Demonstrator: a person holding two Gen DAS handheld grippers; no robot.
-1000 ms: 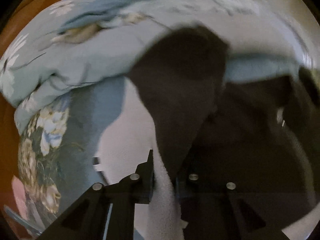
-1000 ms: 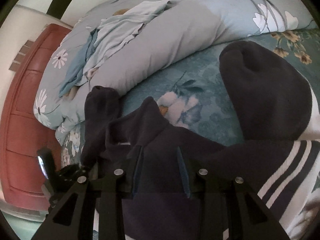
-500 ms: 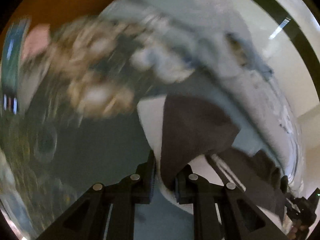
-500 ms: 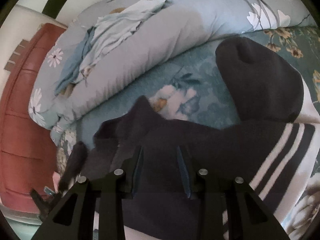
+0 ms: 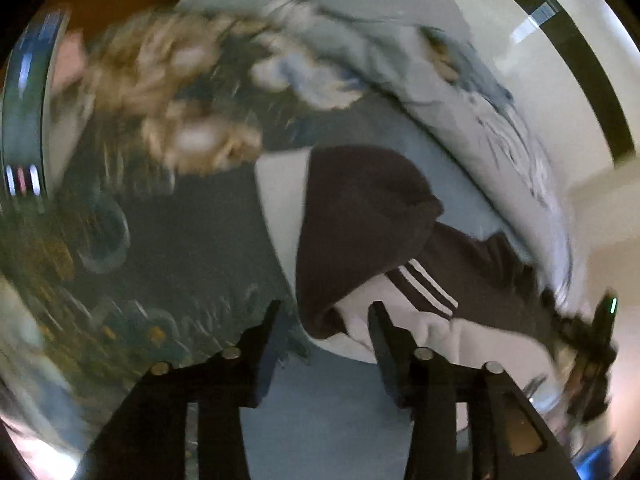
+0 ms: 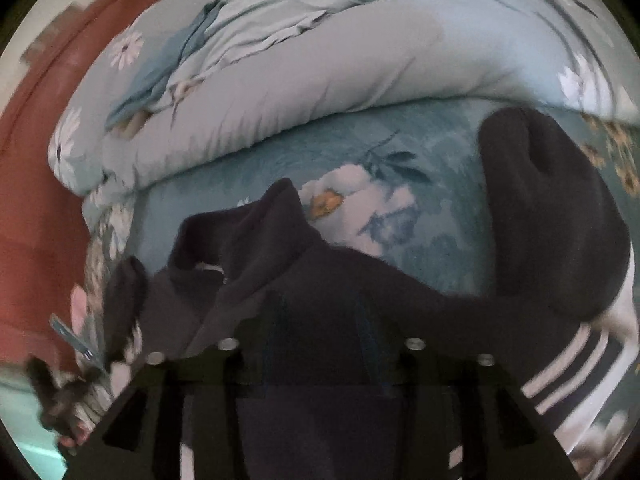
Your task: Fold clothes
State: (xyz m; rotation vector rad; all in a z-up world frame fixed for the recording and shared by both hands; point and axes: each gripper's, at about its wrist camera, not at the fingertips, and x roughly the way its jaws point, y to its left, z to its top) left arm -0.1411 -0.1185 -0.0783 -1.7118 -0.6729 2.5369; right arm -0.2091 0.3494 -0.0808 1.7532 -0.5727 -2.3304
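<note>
A dark fleece jacket with white panels and white stripes lies on a floral bedspread. In the left wrist view its dark sleeve cuff [image 5: 360, 224] lies just ahead of my left gripper [image 5: 324, 320], whose jaws stand open with the sleeve's edge between them. In the right wrist view the jacket's collar and body [image 6: 256, 256] spread under my right gripper [image 6: 316, 316], whose jaws stand apart over the dark cloth; whether they pinch it I cannot tell. The other sleeve [image 6: 548, 216] lies at the right, with the white stripes [image 6: 576, 364] below it.
A rolled pale blue duvet [image 6: 304, 80] lies along the far side of the bed, with a light blue garment [image 6: 256, 20] on top. The teal floral bedspread [image 6: 400, 208] lies between them. A red-brown wooden cabinet [image 6: 36, 184] stands at the left.
My left gripper was shut on the dark sleeve and has opened, and the sleeve now lies on the bed. The left view swung round. My right gripper stayed over the jacket body.
</note>
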